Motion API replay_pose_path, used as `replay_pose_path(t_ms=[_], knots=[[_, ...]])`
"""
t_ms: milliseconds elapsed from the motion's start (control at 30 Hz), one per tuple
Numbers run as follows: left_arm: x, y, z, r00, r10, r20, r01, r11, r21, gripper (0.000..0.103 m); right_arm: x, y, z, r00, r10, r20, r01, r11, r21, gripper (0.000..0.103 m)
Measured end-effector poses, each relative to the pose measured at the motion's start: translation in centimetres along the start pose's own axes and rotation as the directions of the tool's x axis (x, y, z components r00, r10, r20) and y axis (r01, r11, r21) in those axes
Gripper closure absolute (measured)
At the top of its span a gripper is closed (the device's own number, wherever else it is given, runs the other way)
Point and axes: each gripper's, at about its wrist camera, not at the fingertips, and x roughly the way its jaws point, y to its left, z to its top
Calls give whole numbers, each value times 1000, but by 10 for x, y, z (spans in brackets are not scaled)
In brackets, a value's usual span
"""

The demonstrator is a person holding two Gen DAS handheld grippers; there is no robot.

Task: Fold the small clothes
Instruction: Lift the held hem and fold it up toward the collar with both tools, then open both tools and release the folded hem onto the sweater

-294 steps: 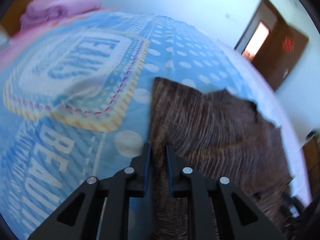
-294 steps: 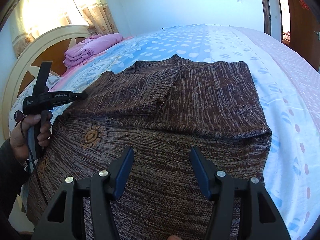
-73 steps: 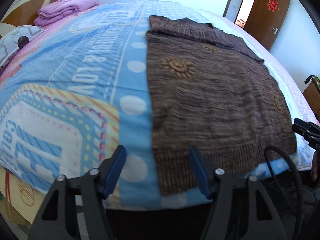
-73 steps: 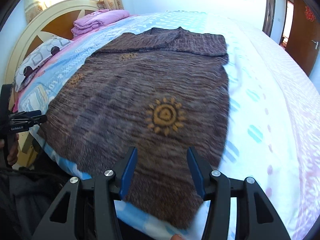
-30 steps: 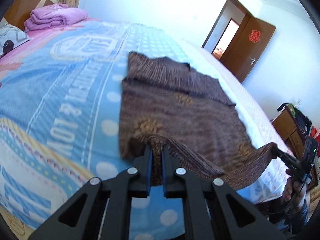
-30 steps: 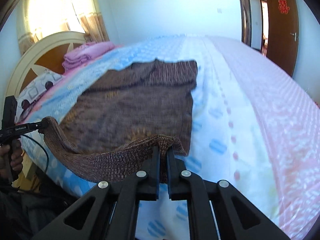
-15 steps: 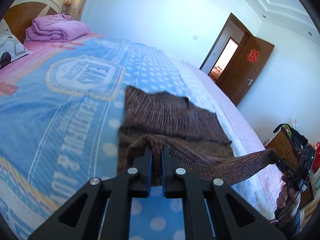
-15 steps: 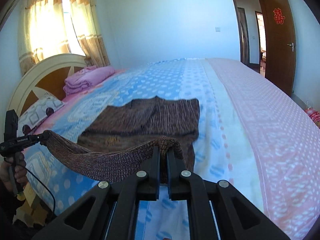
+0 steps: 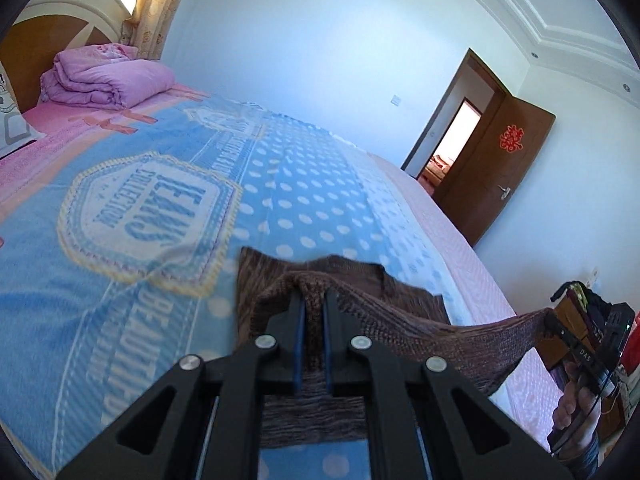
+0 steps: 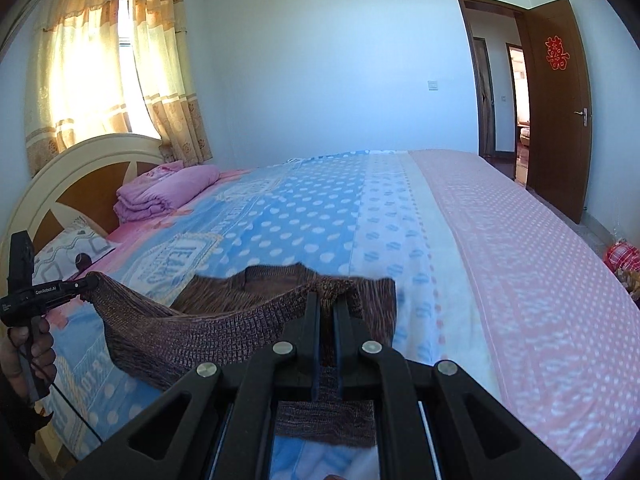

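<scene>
A brown knit sweater (image 9: 360, 296) lies on the blue dotted bedspread (image 9: 304, 208). Its ribbed hem is lifted and stretched between my two grippers, above the collar end. My left gripper (image 9: 311, 300) is shut on one hem corner; it also shows at the left of the right wrist view (image 10: 86, 282). My right gripper (image 10: 326, 300) is shut on the other hem corner; it shows at the right of the left wrist view (image 9: 550, 316). The sweater (image 10: 224, 320) sags between them, and its collar end rests on the bed.
A folded pink quilt (image 10: 164, 192) and a patterned pillow (image 10: 68, 250) lie by the headboard (image 10: 72, 176). The pink side of the bed (image 10: 520, 260) runs to the right. An open brown door (image 10: 556, 100) stands at the far right.
Both grippers, shut on the hem corners, have carried the hem up and forward over the sweater toward its collar. Less of the flat sweater shows than a second ago.
</scene>
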Motion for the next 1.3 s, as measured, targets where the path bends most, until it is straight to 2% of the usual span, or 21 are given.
replay_pose_path(t_ms=[167,300,333,433,467,533,633,667,700,733,767,800,833,933,967,1033,1133,1200,1267,1300], knots=[[45,11,12,998,39,-45,-38,999,9,95,46,-9,15,999,-18,-40,18,1000,16,98],[90,25,10,993,62,-102,-63,998,0,95,94,-20,8,993,-45,-112,49,998,28,98],[103,28,8,990,89,-114,-89,996,10,95,106,-23,5,990,-49,-133,54,998,36,98],[141,38,1,976,141,-168,-136,990,40,95,147,-33,-6,975,-59,-213,71,996,45,98],[154,40,-3,963,192,-187,-182,981,69,94,163,-34,-11,966,-80,-247,89,996,25,98],[167,43,-10,948,222,-227,-205,974,97,91,182,-39,-19,952,-103,-289,109,994,5,98],[154,35,-18,944,255,-210,-223,961,166,81,203,-45,-29,931,-101,-350,103,995,-15,97],[147,30,-20,942,272,-199,-233,952,198,67,205,-46,-33,925,-112,-362,108,994,-31,96],[136,26,-24,944,276,-182,-232,945,230,48,204,-44,-35,920,-125,-371,111,992,-58,83],[129,23,-27,946,281,-162,-234,937,261,40,202,-40,-38,916,-133,-378,106,990,-90,60],[122,18,-32,944,297,-144,-244,922,300,32,198,-34,-42,916,-135,-377,93,988,-126,48],[120,15,-36,940,313,-134,-254,906,340,31,192,-28,-46,920,-135,-369,80,984,-159,35],[121,12,-41,934,329,-136,-254,884,392,31,189,-23,-48,921,-135,-364,70,980,-184,34],[147,2,-54,875,464,-138,-318,767,558,31,194,-5,-58,907,-159,-391,48,960,-278,34],[156,0,-55,865,483,-137,-325,747,580,30,200,0,-60,900,-180,-397,52,948,-313,34],[169,-2,-46,860,495,-127,-344,744,573,29,209,7,-57,899,-217,-381,71,930,-361,35],[183,-5,-25,849,518,-106,-380,737,558,29,221,7,-38,901,-229,-368,93,931,-352,35],[193,-3,-8,833,547,-84,-423,728,540,29,231,2,-18,905,-245,-348,125,934,-334,35],[198,4,9,831,549,-83,-441,743,503,29,241,-6,0,905,-263,-335,160,939,-304,35],[200,9,14,824,562,-78,-458,740,493,27,244,-10,5,905,-265,-332,171,942,-288,34]])
